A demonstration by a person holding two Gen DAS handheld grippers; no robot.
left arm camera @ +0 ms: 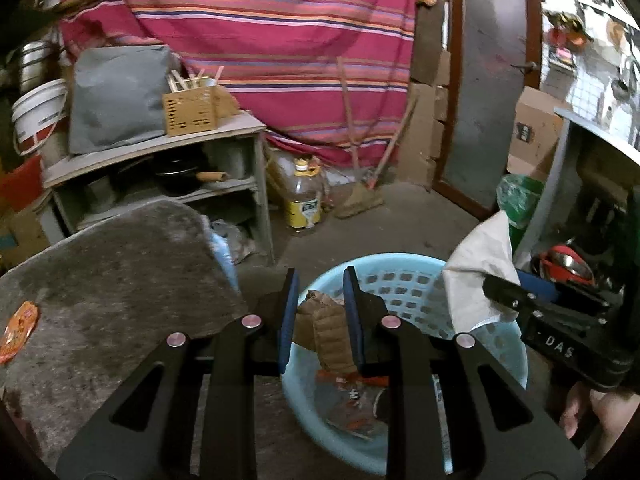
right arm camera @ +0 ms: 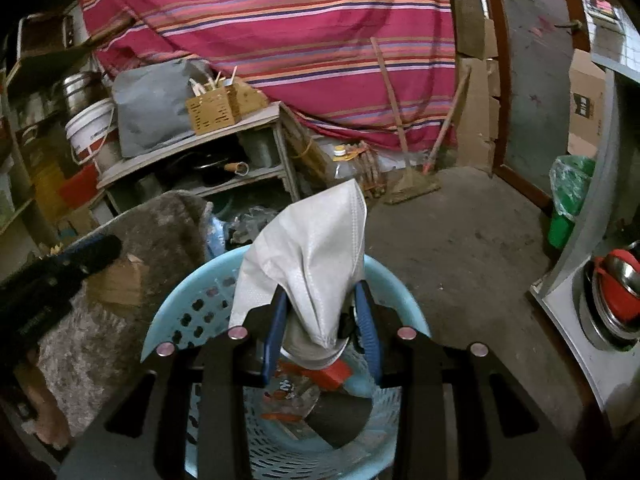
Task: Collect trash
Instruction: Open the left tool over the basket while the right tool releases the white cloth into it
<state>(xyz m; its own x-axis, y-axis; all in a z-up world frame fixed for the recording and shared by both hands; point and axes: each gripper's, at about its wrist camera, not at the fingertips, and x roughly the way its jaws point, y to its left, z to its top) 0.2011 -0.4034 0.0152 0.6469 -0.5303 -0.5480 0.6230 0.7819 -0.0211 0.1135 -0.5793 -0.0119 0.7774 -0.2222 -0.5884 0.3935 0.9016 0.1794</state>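
A light blue perforated basket point(left arm camera: 416, 280) stands on the floor; it also shows in the right wrist view point(right arm camera: 188, 312). It holds wrappers and scraps point(right arm camera: 292, 396). My left gripper point(left arm camera: 320, 316) is over the basket, its blue pads on either side of a crumpled piece of brown cardboard point(left arm camera: 328, 332). My right gripper point(right arm camera: 320, 320) is shut on a white face mask point(right arm camera: 312, 256) and holds it above the basket. The mask also shows in the left wrist view point(left arm camera: 480, 276). An orange wrapper point(left arm camera: 18, 328) lies on the grey rug point(left arm camera: 112, 280) at left.
A grey shelf unit point(left arm camera: 160, 152) with a pan and a wooden box stands behind. A yellow-labelled oil bottle point(left arm camera: 306, 196), a broom point(left arm camera: 360, 196), a green bag point(right arm camera: 568, 196) and a striped red cloth point(left arm camera: 260, 40) are farther back. A cabinet with steel bowls point(right arm camera: 616, 288) is at right.
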